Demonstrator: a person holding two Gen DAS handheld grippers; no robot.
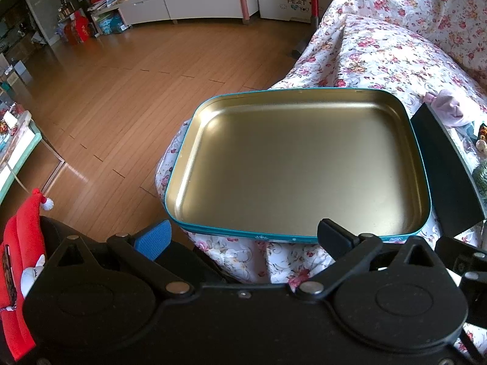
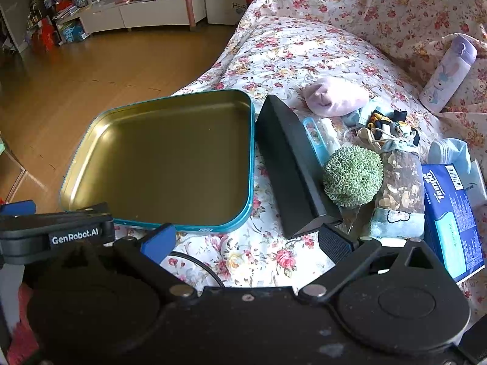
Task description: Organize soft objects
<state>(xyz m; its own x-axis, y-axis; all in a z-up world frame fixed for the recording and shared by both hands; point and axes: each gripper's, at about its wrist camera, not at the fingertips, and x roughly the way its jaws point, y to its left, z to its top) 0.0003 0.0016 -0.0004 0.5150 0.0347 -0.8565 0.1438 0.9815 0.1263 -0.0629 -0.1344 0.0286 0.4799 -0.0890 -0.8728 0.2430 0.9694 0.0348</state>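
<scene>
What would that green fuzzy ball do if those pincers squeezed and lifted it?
The green ball looks like looped yarn or chenille, so it would probably squash between the fingers rather than resist. It seems light for its size. Being round, it might roll if nudged, though the black box and the filled pouch beside it would likely stop it.

A wooden floor (image 1: pixel 127 91) shines in daylight. Along the far wall stands a low white cabinet (image 1: pixel 188 6), piled with clutter. A floral cover (image 2: pixel 304 48) lies over the sofa.
</scene>
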